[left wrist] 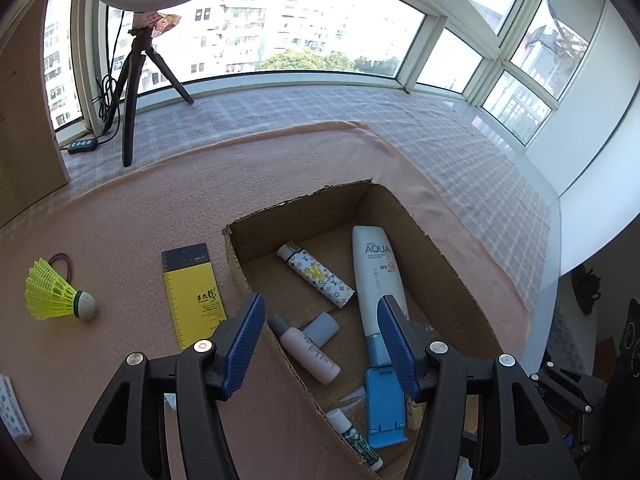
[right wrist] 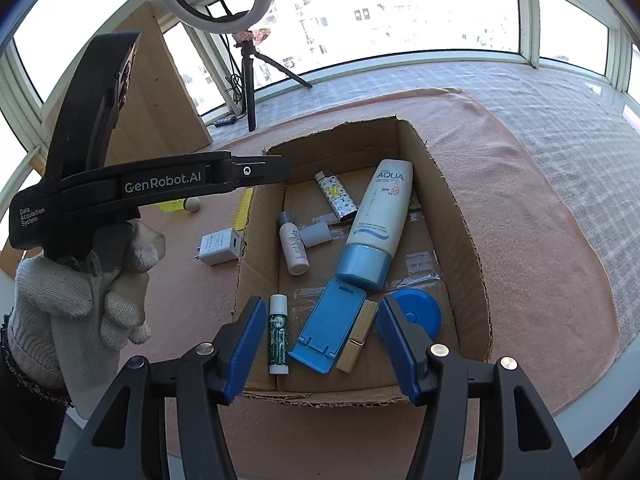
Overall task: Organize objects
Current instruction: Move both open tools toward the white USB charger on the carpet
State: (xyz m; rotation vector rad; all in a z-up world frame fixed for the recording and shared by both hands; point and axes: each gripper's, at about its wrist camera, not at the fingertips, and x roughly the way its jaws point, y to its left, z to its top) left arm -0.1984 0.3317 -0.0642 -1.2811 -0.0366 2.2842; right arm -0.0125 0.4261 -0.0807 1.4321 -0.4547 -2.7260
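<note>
Blue-padded left tongs [left wrist: 322, 342] parted, empty, right tongs [right wrist: 322, 344] parted, empty

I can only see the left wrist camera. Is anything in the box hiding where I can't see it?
Observer: Yes. A round blue disc lies in the cardboard box, near its right wall at the near end.
Operator: Is anything outside the box besides the shuttlecock and the yellow card?
Observer: A white charger plug sits on the pink cloth, just outside the box's left wall.
Operator: Who's holding the left gripper?
Observer: A hand in a white knit glove grips its handle.
</note>
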